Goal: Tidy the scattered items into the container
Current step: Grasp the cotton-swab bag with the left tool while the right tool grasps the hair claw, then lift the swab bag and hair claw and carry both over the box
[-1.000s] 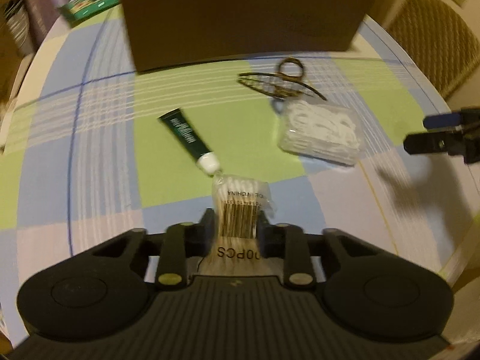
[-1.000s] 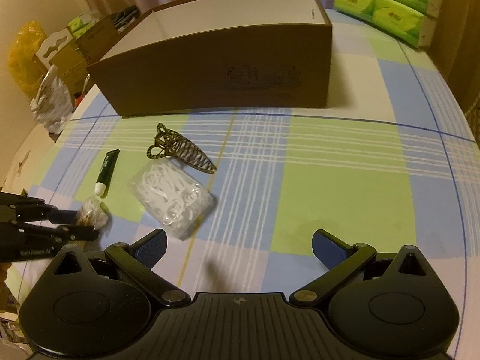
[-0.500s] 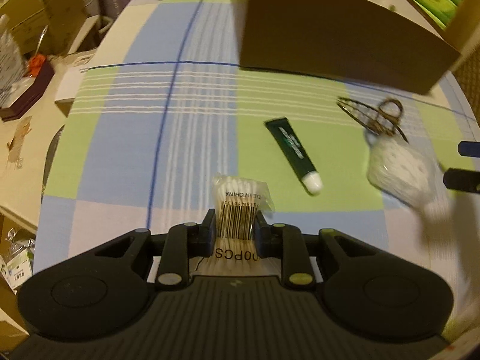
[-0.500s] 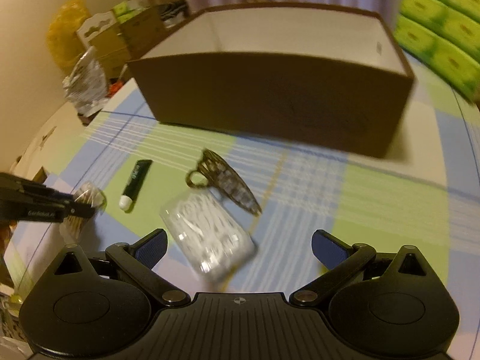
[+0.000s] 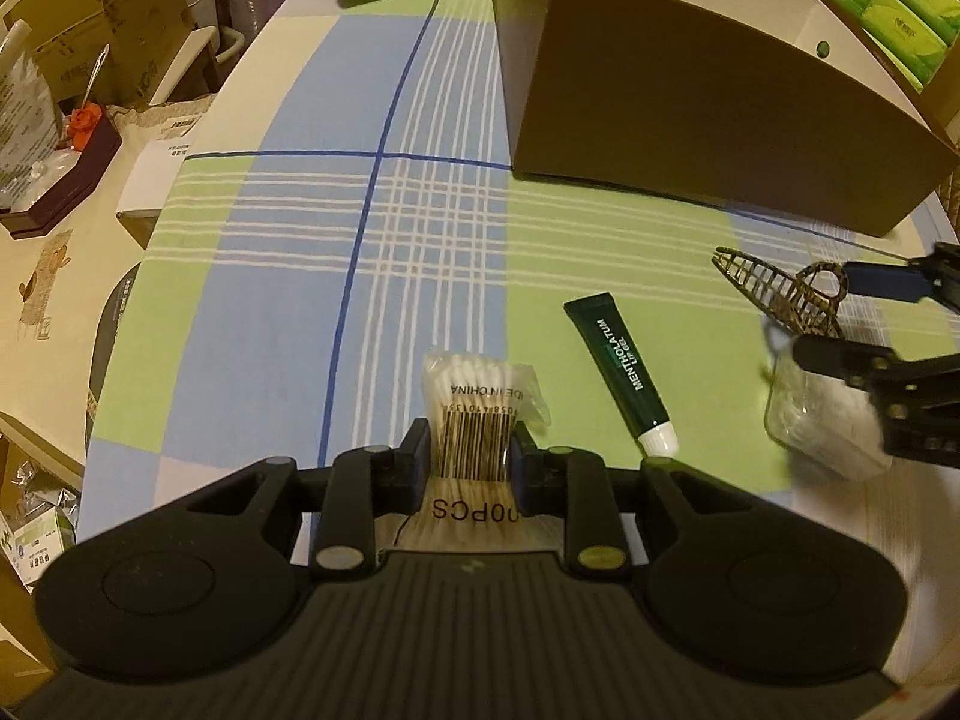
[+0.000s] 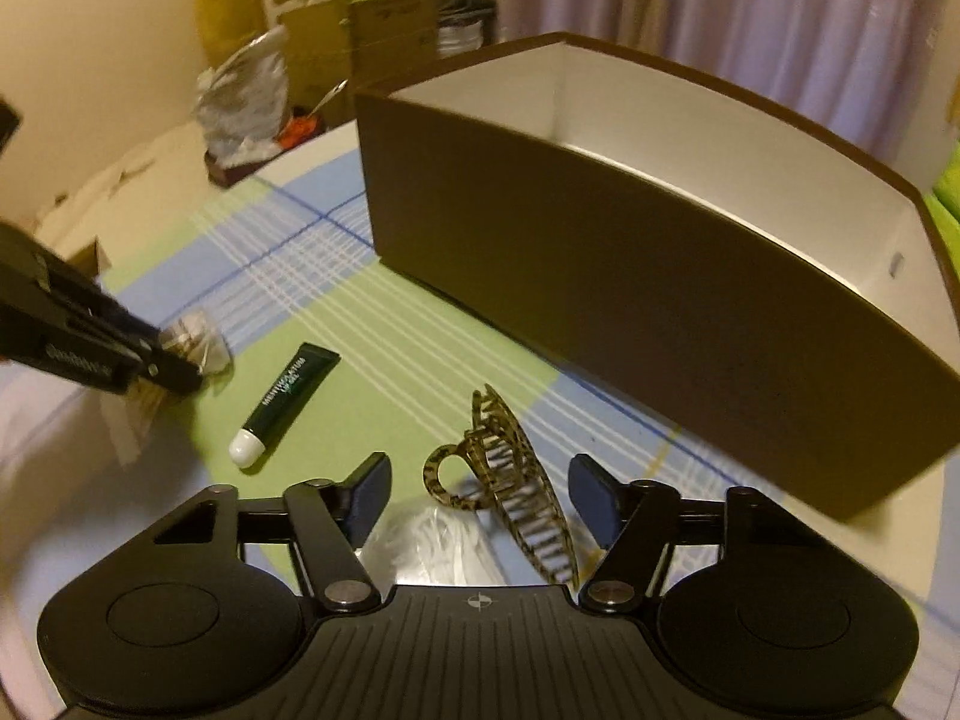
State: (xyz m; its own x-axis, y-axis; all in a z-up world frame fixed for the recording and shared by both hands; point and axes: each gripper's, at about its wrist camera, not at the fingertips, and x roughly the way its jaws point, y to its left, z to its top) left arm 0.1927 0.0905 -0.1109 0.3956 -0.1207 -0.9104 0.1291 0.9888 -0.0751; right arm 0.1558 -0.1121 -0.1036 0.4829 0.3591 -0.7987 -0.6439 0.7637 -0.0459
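Closing around both hair claw [image 6: 501,480] and floss-pick bag [image 6: 432,549], the right hand-held gripper [image 6: 480,495], pads not yet touching either, risks a fumbled double grab, while the left hand-held gripper [image 5: 469,462] stays clamped on the cotton-swab packet [image 5: 477,414].

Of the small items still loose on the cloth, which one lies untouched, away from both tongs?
The green lip gel tube: it lies alone, while the hair claw and clear floss-pick bag sit between the closing right tongs.

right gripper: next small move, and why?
Probably finish closing on the hair claw, then lift. The right gripper straddles the claw, its jaws closing but the pads not yet touching. The left gripper already holds the cotton swab pack, and the box stands open just beyond.
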